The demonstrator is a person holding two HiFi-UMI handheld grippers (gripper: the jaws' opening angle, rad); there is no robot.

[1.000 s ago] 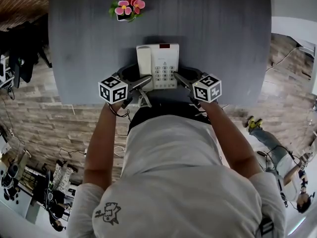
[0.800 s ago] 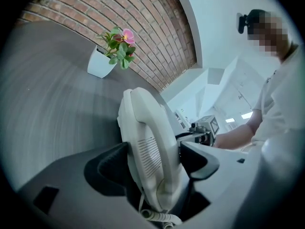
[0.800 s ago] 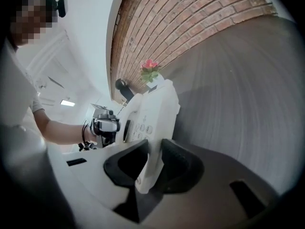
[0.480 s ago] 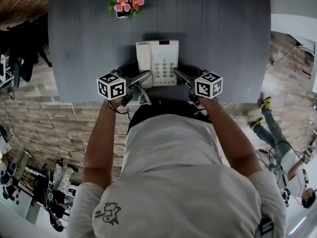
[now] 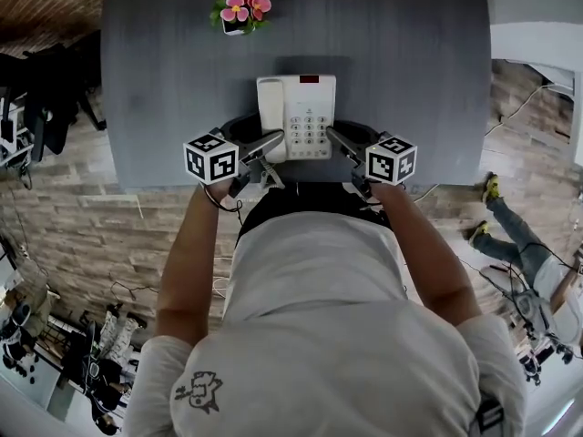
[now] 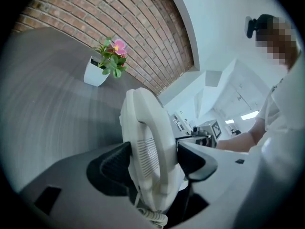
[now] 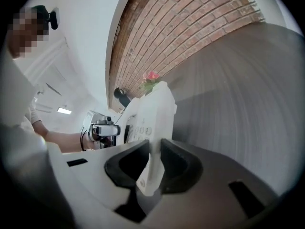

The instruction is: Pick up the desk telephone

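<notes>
The white desk telephone sits near the front edge of the grey table, handset on its left and keypad in the middle. My left gripper has the phone's handset side between its black pads, which press on it as the jaws close. My right gripper has the thin right edge of the phone pinched between its pads, its jaws also closing. Across the phone, each gripper view shows the other gripper: the right gripper and the left gripper.
A small white pot of pink flowers stands at the table's far side, beyond the phone. The phone's coiled cord hangs under the left jaws. Chairs stand to the left on the wooden floor, and a person is at the right.
Both grippers have risen a little with the telephone held between them. A person on the floor at the right has walked further on.
</notes>
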